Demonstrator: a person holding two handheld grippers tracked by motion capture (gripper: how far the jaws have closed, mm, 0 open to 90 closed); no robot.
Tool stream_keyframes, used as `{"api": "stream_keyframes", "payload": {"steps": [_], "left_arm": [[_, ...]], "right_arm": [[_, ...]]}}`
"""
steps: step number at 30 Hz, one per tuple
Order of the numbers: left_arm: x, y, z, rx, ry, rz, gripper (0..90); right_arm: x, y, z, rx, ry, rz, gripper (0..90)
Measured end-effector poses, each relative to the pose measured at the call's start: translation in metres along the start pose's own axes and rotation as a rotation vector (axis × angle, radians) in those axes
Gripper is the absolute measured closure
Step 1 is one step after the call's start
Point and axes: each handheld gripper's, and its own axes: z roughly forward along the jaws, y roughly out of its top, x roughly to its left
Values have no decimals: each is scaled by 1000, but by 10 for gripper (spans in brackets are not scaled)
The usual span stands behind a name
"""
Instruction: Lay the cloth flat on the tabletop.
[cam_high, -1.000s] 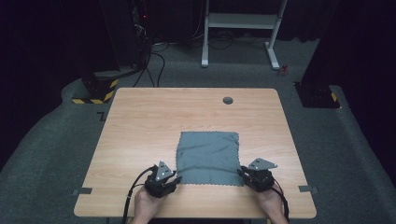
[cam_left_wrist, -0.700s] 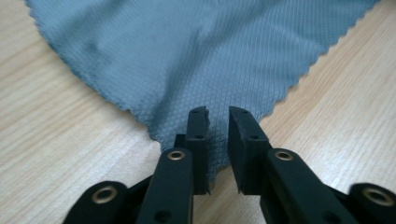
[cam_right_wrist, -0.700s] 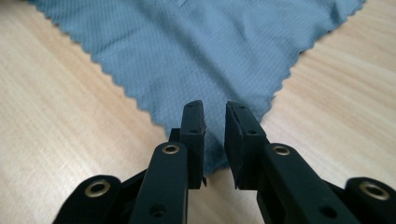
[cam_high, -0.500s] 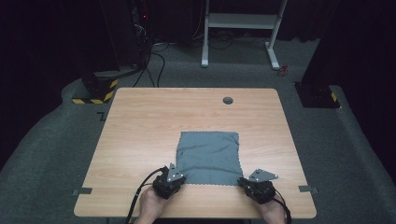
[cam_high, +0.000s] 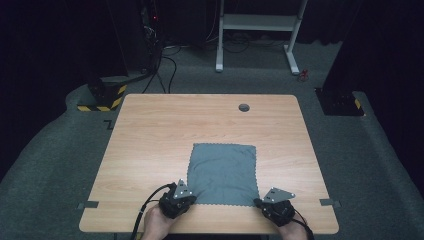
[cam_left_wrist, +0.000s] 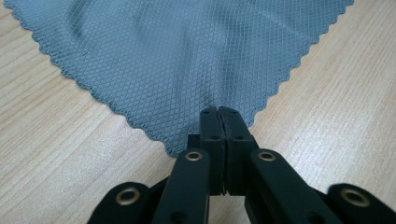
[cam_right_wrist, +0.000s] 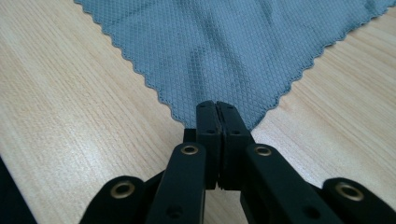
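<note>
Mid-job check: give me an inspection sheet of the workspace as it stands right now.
Surface: wooden table, round grommet hole near the far edge.
Job's things: grey cloth with scalloped edge, lying flat.
Clutter: two tape strips at the near corners.
Grippers: left gripper shut on the cloth's near left corner; right gripper shut on its near right corner.
Cables: black cable trailing from the left gripper; more cables on the floor.
Surroundings: grey carpet, white desk frame, hazard-striped base.
</note>
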Motion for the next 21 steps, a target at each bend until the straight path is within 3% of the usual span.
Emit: {"api": "stream_keyframes", "payload": {"steps": [2, 5, 8, 10, 11, 14, 17, 21], "left_arm": [[1, 1, 0, -20, 3, -23, 743], [6, 8, 5, -54, 36, -60, 563], [13, 22, 18, -85, 78, -86, 474], [19, 29, 26, -89, 109, -82, 453], [24, 33, 33, -90, 117, -99, 447], [33, 34, 42, -91, 142, -107, 441], [38, 32, 41, -95, 149, -93, 425], [42, 23, 40, -147, 124, -80, 404]], "right_arm": [[-2, 1, -3, -24, 3, 22, 807], [-9, 9, -4, -69, -12, 63, 797], [-20, 24, 11, -78, -28, 86, 792], [-29, 33, 25, -79, -18, 106, 791], [-31, 36, 30, -77, -22, 115, 792], [-38, 45, 48, -26, -50, 102, 793], [-44, 46, 49, -25, -64, 95, 781], [-56, 49, 47, -26, -87, 124, 762]]}}
